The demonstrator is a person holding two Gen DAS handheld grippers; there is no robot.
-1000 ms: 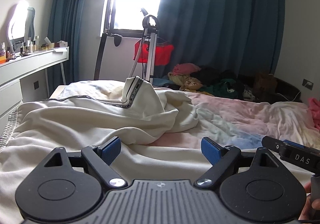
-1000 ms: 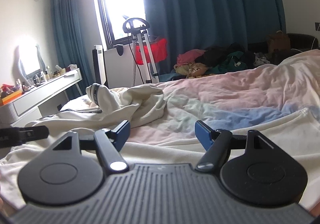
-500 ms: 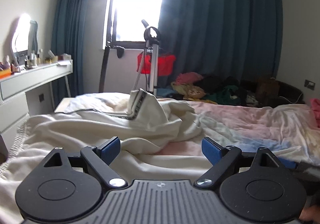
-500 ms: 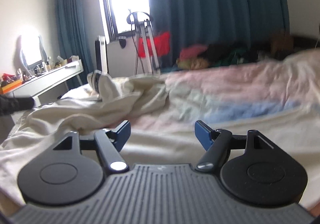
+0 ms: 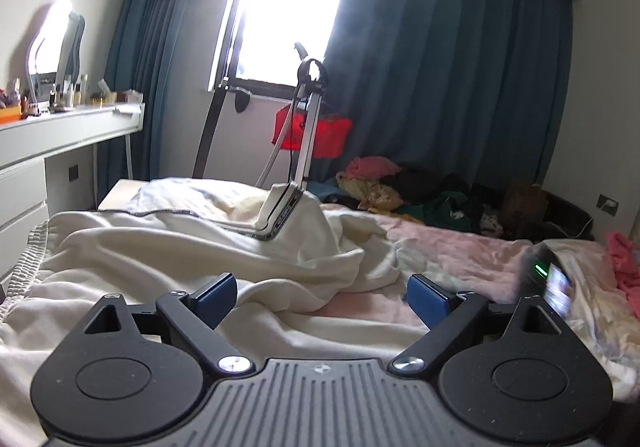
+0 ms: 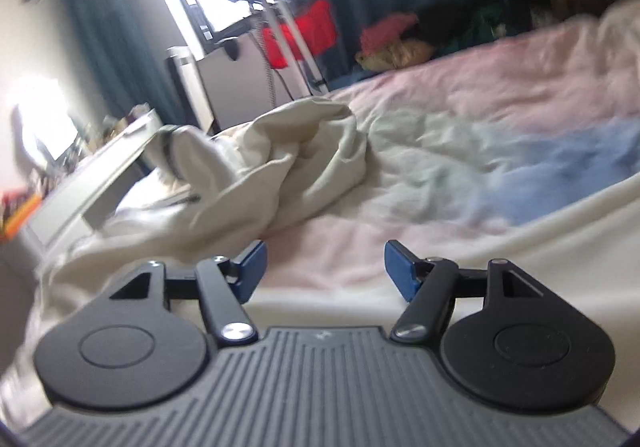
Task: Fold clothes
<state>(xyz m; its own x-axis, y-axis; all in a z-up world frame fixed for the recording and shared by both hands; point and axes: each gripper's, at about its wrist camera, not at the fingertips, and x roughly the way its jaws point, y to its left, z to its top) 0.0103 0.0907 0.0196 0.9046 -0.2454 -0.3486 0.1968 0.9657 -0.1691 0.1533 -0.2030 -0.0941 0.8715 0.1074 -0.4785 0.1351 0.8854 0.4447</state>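
Observation:
A cream garment [image 5: 208,247] with dark-trimmed edges lies crumpled on the bed, one trimmed fold [image 5: 284,213] standing up. It also shows in the right wrist view [image 6: 280,167], bunched left of centre. My left gripper [image 5: 322,293] is open and empty, low over the garment's near part. My right gripper [image 6: 322,265] is open and empty, tilted, above the near cloth. The right gripper's body [image 5: 548,279] shows blurred at the right of the left wrist view.
The bed has a pink, blue and pale sheet [image 6: 500,119]. A white vanity desk [image 5: 60,135] with bottles stands left. A stand with a red bag [image 5: 312,131] is by the window. A pile of clothes [image 5: 420,187] lies beyond the bed by dark curtains.
My right gripper has swung and tilted, blurring its view, and has risen into the left wrist view's right side. My left gripper dropped slightly lower. Both stayed open.

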